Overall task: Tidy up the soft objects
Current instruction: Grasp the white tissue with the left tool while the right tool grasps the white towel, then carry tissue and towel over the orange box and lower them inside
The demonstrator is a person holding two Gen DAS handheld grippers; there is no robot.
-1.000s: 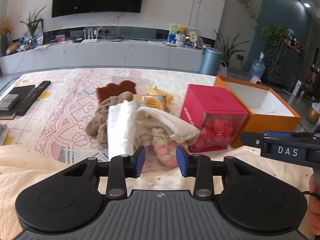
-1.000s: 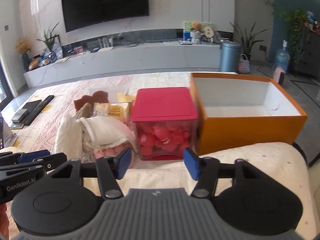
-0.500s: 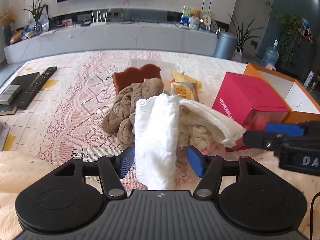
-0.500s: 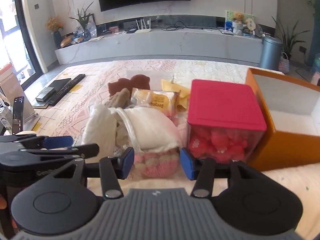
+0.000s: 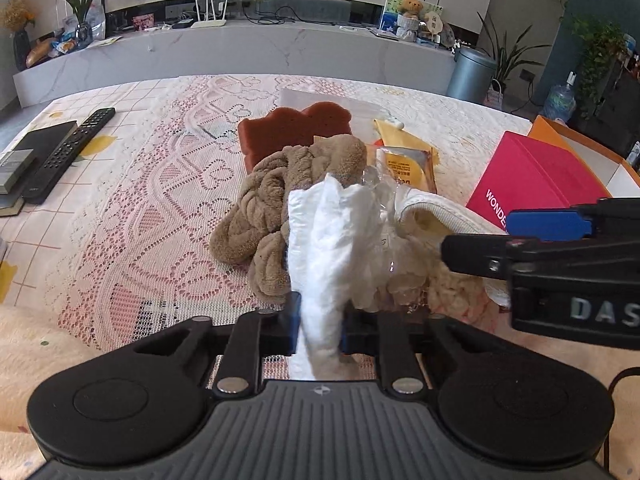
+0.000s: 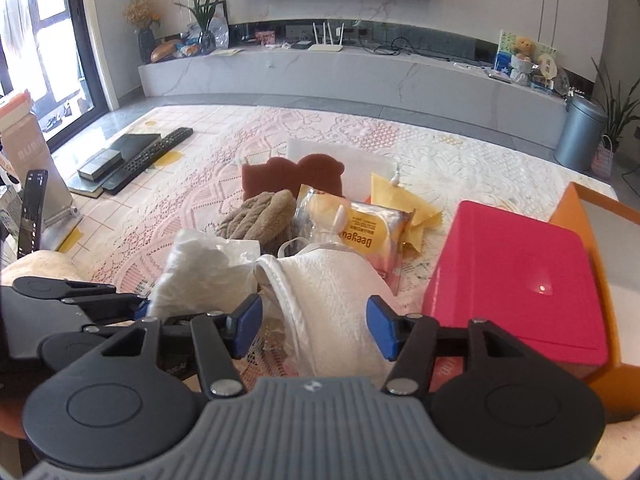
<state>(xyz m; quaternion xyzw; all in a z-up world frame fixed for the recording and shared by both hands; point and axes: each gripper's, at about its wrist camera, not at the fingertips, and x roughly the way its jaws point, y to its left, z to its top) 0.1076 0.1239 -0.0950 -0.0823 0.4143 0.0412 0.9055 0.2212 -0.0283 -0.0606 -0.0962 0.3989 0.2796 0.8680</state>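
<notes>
left gripper just closed, clamping white crumpled cloth | right gripper jaws apart, straddling cream towel lengthwise ahead, nearer to it

remote control, grey bin, router

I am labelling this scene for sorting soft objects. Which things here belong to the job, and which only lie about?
Job:
- white bag, pinched in left gripper
- cream cloth, between the open right gripper
- brown towel
- orange box

Lying about:
- remote
- red box
- snack packet
</notes>
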